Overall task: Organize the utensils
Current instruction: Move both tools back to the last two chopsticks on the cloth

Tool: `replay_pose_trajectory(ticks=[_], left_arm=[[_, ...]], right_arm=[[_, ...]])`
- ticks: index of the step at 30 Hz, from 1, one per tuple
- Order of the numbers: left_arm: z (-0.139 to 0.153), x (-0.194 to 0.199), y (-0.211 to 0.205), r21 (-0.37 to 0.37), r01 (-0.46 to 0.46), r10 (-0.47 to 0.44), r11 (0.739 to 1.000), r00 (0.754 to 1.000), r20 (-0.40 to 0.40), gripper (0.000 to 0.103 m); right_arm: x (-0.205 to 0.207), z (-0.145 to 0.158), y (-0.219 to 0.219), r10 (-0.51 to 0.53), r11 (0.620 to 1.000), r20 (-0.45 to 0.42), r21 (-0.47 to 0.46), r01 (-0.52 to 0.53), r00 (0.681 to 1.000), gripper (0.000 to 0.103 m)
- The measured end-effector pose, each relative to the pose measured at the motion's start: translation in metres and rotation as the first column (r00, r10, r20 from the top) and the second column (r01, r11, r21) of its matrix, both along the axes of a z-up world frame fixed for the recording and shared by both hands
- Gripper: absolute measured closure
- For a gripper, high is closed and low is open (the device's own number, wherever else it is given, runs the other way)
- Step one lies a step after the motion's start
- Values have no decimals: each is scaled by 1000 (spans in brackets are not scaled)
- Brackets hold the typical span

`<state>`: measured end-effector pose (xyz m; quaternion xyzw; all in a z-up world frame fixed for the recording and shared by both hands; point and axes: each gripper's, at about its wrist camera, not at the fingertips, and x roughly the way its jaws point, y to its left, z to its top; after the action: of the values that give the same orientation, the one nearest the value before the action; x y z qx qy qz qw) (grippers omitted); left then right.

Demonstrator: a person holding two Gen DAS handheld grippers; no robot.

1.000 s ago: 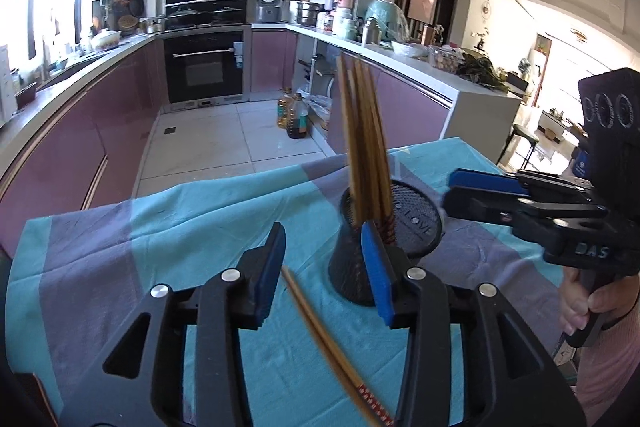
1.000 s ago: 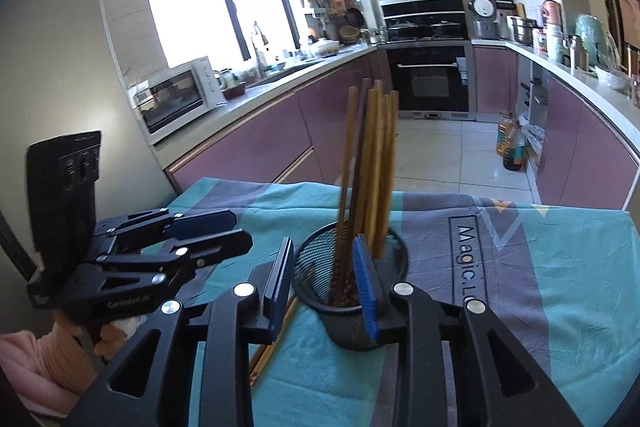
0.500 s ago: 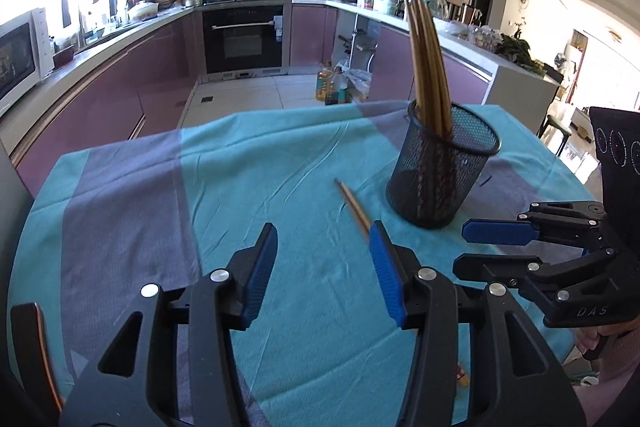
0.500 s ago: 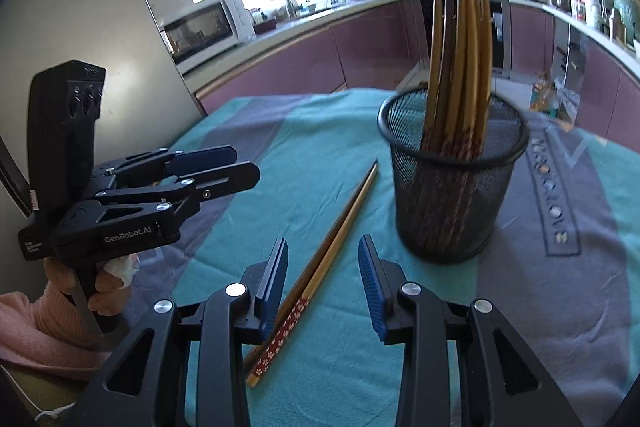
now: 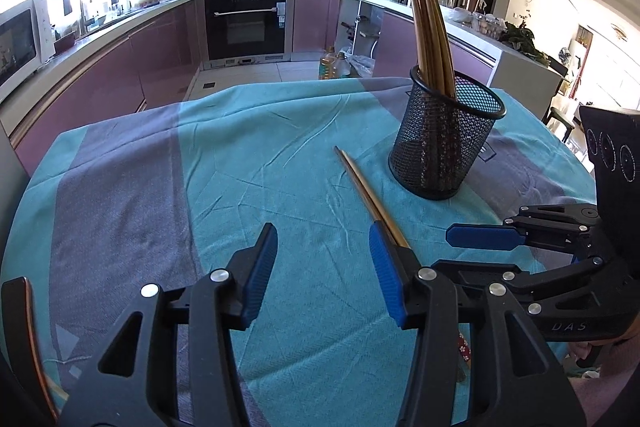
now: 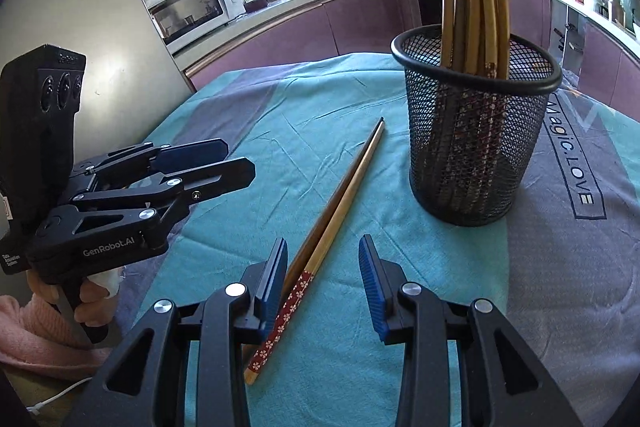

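The right gripper (image 6: 322,277) hangs unclenched and empty over the patterned end of the chopsticks (image 6: 336,203) lying beside the mesh holder (image 6: 476,147) (the left gripper (image 5: 322,267) is empty too), so it should descend straight and pinch both sticks together.

A chopstick pair (image 6: 328,223) lies on the cloth (image 6: 280,131) between the right gripper's (image 6: 322,285) parted jaws, beside the mesh holder (image 6: 468,147).
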<state>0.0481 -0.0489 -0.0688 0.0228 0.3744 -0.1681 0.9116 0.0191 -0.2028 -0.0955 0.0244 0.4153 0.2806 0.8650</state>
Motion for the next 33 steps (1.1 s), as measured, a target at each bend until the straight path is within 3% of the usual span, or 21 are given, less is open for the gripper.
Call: replay_pose_trajectory(ticks=[16,33], left_arm=[[-16,-1,1,-8,3,-3,1000,999,-40,55],[-30,2,-33,16,115,-113,993,989,-94,55]], right_arm=[[0,-11,25,-35,995,16,-97,36,999,71],[5,-13,11,-78,995,-18,-62,77,997,74]])
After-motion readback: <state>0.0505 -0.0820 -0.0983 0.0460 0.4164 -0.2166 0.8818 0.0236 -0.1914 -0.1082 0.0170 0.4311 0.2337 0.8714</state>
